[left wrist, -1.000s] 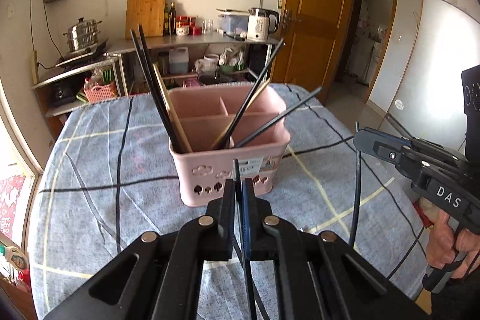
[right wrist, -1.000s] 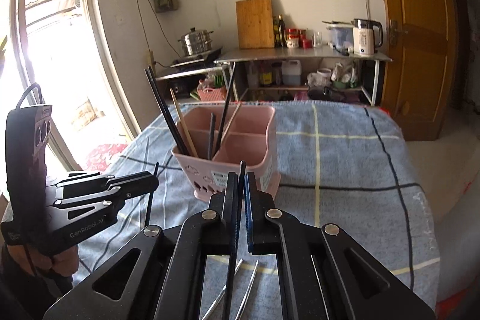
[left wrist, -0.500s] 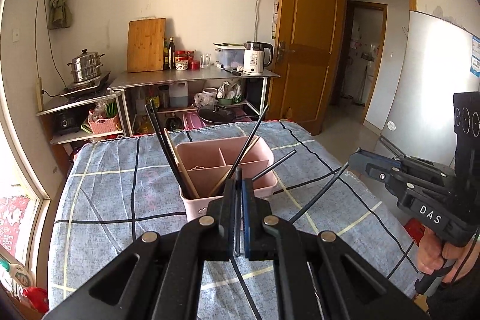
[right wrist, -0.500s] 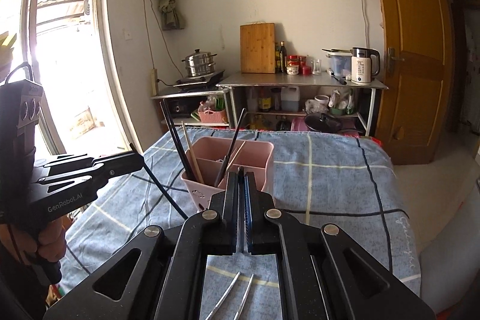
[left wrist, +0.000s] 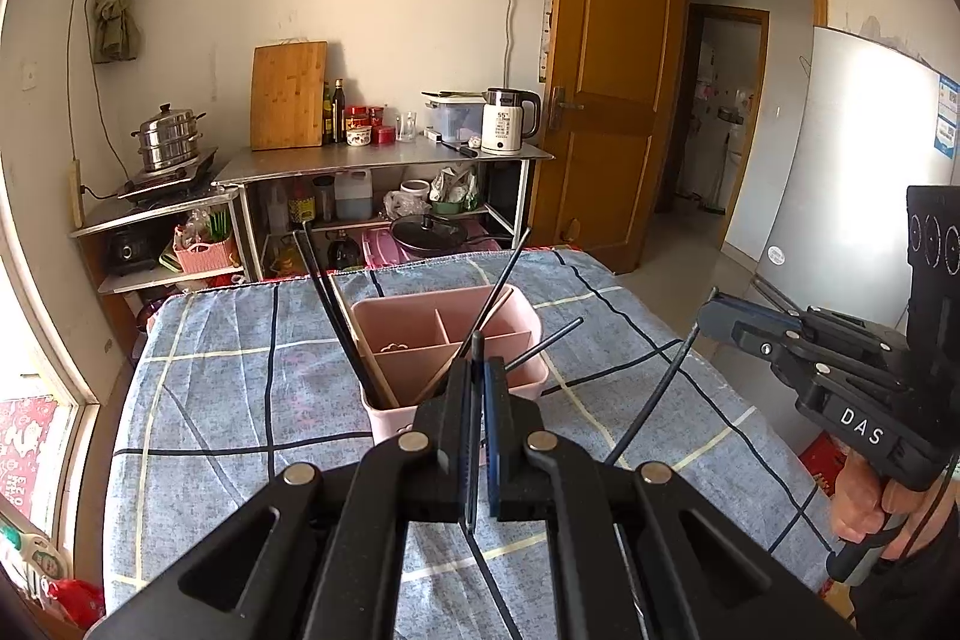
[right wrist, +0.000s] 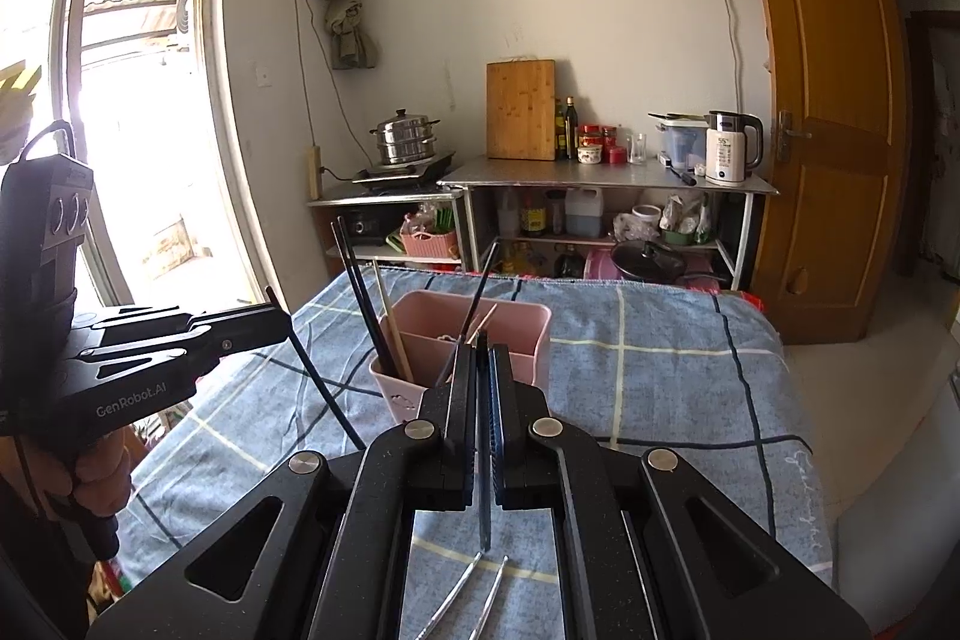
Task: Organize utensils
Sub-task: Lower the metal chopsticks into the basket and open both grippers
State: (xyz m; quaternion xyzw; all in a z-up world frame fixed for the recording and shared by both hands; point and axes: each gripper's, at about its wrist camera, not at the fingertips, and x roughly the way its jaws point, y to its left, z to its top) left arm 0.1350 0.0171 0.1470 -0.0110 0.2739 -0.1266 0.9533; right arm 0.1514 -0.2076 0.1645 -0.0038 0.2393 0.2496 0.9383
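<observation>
A pink utensil caddy [left wrist: 456, 340] stands mid-table with several black and wooden chopsticks [left wrist: 336, 316] leaning in it; it also shows in the right wrist view [right wrist: 480, 340]. My left gripper [left wrist: 477, 370] is shut on a black chopstick [left wrist: 474, 436], held above the table in front of the caddy. My right gripper [right wrist: 480, 370] is shut on another black chopstick [right wrist: 483, 490]. The right gripper also shows at the right of the left wrist view [left wrist: 720, 319], its chopstick [left wrist: 654, 400] slanting down. The left gripper shows at the left of the right wrist view [right wrist: 282, 322].
The table wears a blue checked cloth [left wrist: 240, 400]. Two metal utensil handles [right wrist: 474, 598] lie on it near the front. A steel shelf [left wrist: 384, 160] with kettle, cutting board and jars stands behind. A wooden door [left wrist: 606, 88] and a fridge [left wrist: 852, 148] are at the right.
Both grippers have pulled up and back from the caddy, each still holding its chopstick. The caddy looks smaller and farther. The right gripper's chopstick has tilted from upright to slanted.
</observation>
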